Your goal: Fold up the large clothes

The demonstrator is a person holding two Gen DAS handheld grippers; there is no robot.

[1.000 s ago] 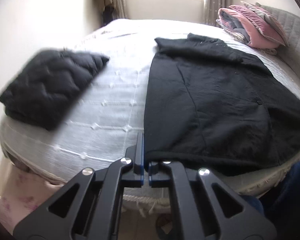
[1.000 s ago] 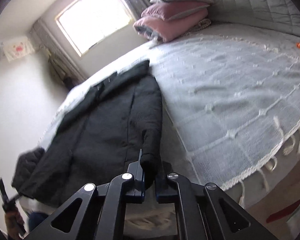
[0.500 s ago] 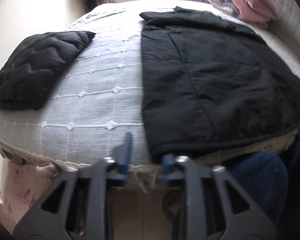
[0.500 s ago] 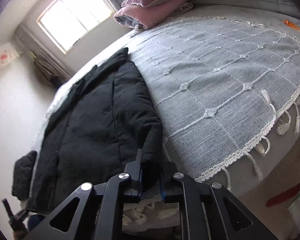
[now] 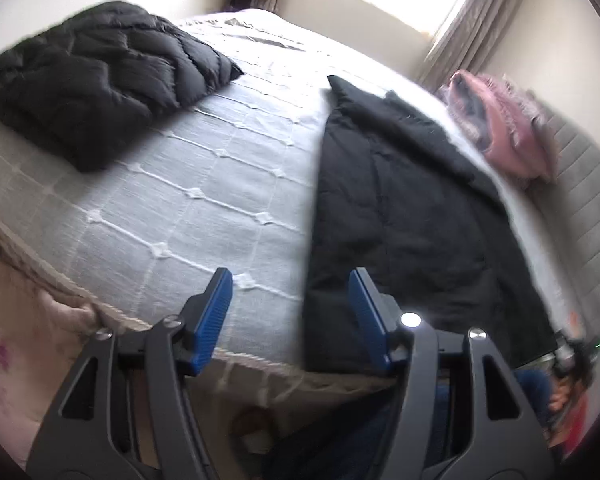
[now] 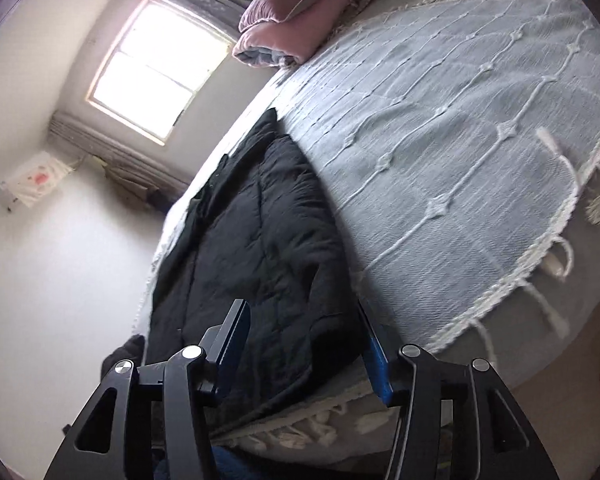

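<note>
**Hand-held grippers poised at the coat hem**

Left hand-held gripper (image 5: pixel 290 316) and right hand-held gripper (image 6: pixel 306 344) both gape, holding nothing. Black coat (image 5: pixel 404 216) lies flat on the bed (image 5: pixel 204 200), long axis running away from them, hem nearest; neither looks clearly nearer.

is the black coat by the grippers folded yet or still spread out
Partly folded: the black coat lies flat as a long panel on the bed, not yet a compact bundle.
</note>
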